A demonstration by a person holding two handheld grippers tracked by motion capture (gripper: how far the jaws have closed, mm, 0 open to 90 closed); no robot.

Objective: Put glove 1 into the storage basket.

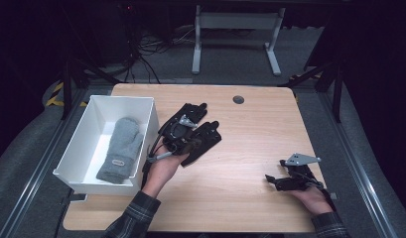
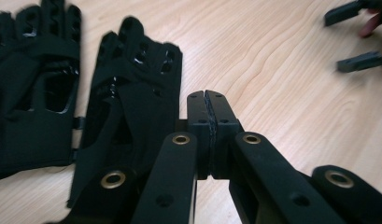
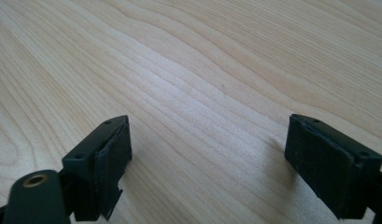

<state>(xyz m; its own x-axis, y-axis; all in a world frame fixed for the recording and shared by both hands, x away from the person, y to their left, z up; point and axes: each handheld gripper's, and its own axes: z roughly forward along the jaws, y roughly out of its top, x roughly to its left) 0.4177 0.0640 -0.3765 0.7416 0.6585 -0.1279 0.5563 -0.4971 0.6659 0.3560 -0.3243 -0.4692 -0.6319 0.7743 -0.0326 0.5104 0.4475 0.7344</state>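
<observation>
Two black fingered gloves lie side by side on the wooden table, one (image 1: 196,109) (image 2: 34,93) farther back and one (image 1: 210,135) (image 2: 132,93) nearer. My left gripper (image 1: 194,141) (image 2: 207,112) hangs low over them, its tips at the right edge of the nearer glove in the left gripper view. Its pads are pressed together and I see nothing between them. My right gripper (image 1: 274,170) (image 3: 207,163) rests at the table's front right, jaws wide apart over bare wood; it also shows far off in the left gripper view (image 2: 352,37).
A white bin (image 1: 151,106) stands at the table's left edge with a grey mitten (image 1: 122,146) lying inside. A round cable hole (image 1: 238,99) sits near the back edge. Bare wood stretches between the gloves and the right gripper.
</observation>
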